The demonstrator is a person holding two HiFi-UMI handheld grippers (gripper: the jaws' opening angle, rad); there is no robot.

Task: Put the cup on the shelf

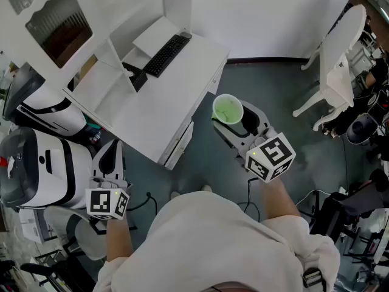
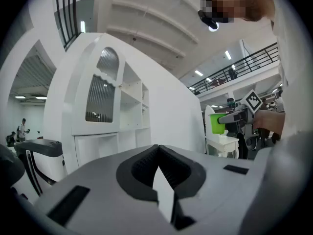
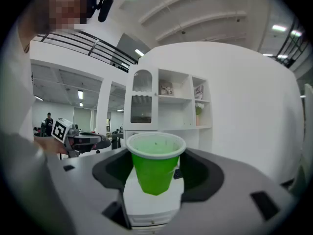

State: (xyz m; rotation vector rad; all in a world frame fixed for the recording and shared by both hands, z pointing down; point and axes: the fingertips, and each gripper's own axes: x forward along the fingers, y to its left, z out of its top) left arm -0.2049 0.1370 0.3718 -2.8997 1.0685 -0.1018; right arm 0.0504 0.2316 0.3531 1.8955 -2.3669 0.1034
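- One green cup (image 1: 228,109), upright, gripped in the right gripper (image 1: 233,120) (jaws spread wide around it), twelve o'clock of the person.
- One left gripper (image 1: 108,156), jaws closed, empty, ten o'clock.
- One white shelf unit (image 1: 152,111), eleven o'clock.

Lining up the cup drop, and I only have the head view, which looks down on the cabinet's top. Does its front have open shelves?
Observer: Yes. The right gripper view shows open shelves just right of an arched glass door.
Operator: Anything on them?
Observer: Small things sit on the upper one, too small to name. The one below looks free.
Operator: Is the left hand carrying anything?
Observer: No. The left tongs are shut with nothing between them.
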